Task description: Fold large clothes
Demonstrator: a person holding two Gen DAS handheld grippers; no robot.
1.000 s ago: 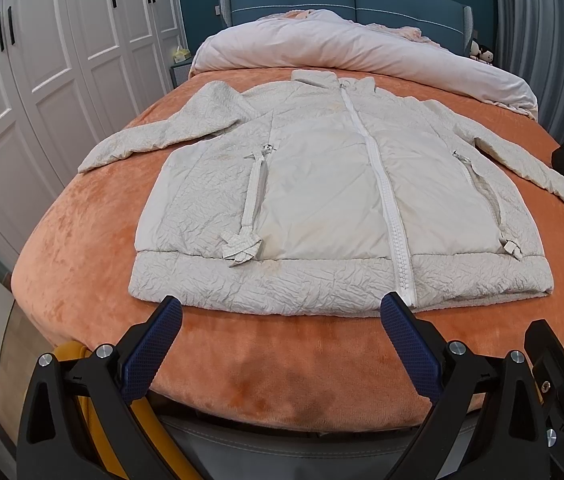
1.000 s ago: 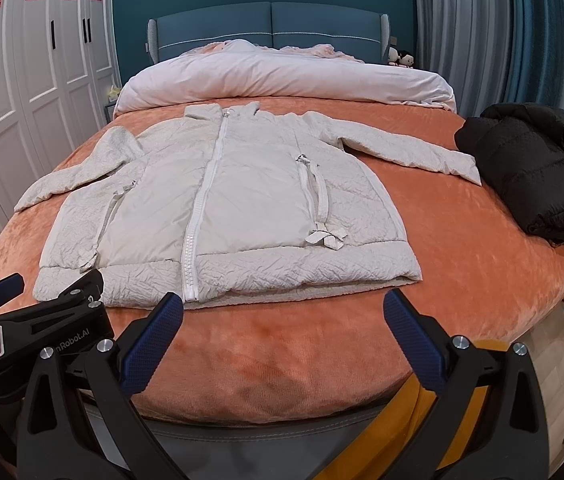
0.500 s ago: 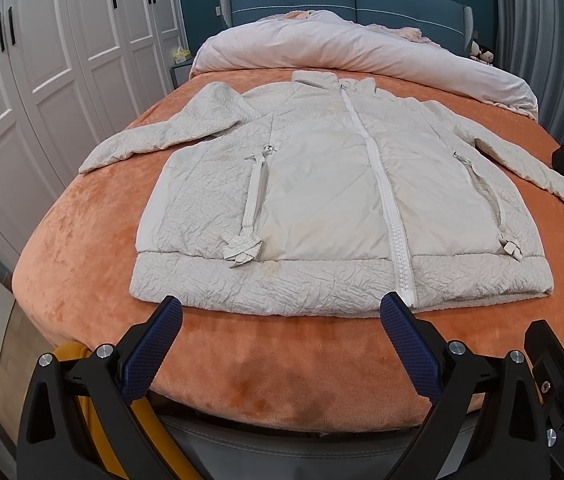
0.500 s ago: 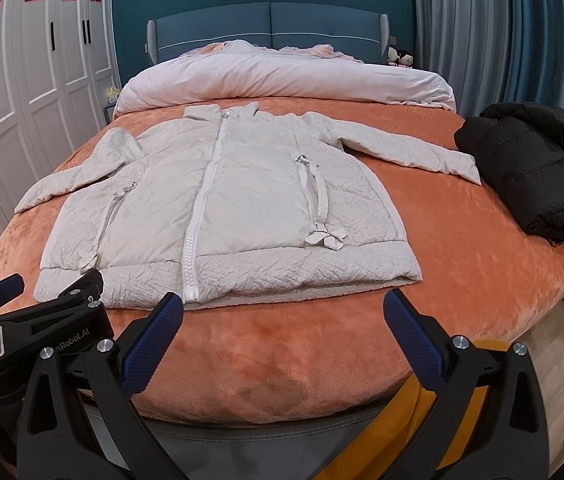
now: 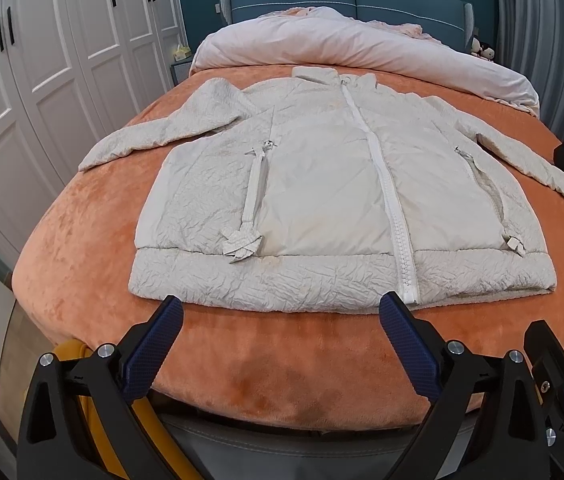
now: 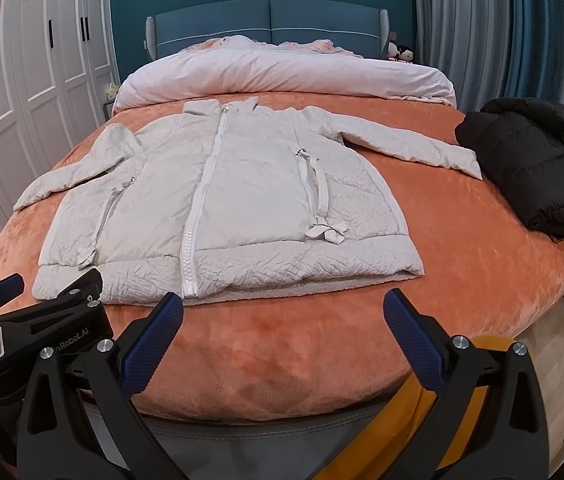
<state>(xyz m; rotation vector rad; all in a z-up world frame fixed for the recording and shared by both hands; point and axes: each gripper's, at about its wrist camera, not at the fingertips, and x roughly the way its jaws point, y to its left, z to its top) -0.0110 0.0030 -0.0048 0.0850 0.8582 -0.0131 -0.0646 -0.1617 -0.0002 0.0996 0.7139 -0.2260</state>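
Bed (image 5: 94, 248) under an orange plush cover; white wardrobes (image 5: 62, 40) at left, teal headboard (image 6: 270, 20), rolled pale duvet (image 6: 282, 76) at the head. Cream jacket (image 5: 337, 200) flat, zipped, sleeves spread. Black coat (image 6: 537, 168) at the bed's right edge, partly cut off. Left gripper (image 5: 282, 344) and right gripper (image 6: 282, 344) gape wide, empty, short of the hem.

Jacket (image 5: 321, 200) spread flat on the bed (image 5: 82, 240), hem toward the foot.

Its collar points at the rolled duvet (image 6: 282, 76), which lies across the bed before the headboard (image 6: 270, 20). The sleeves reach out to either side. A second, bundled jacket (image 6: 533, 168) sits on the bed's right edge, just beyond the right cuff. Wardrobes (image 5: 62, 40) stand left. Both grippers hover before the bed's foot, the left gripper (image 5: 278, 344) beside the right gripper (image 6: 282, 344), fingers apart.
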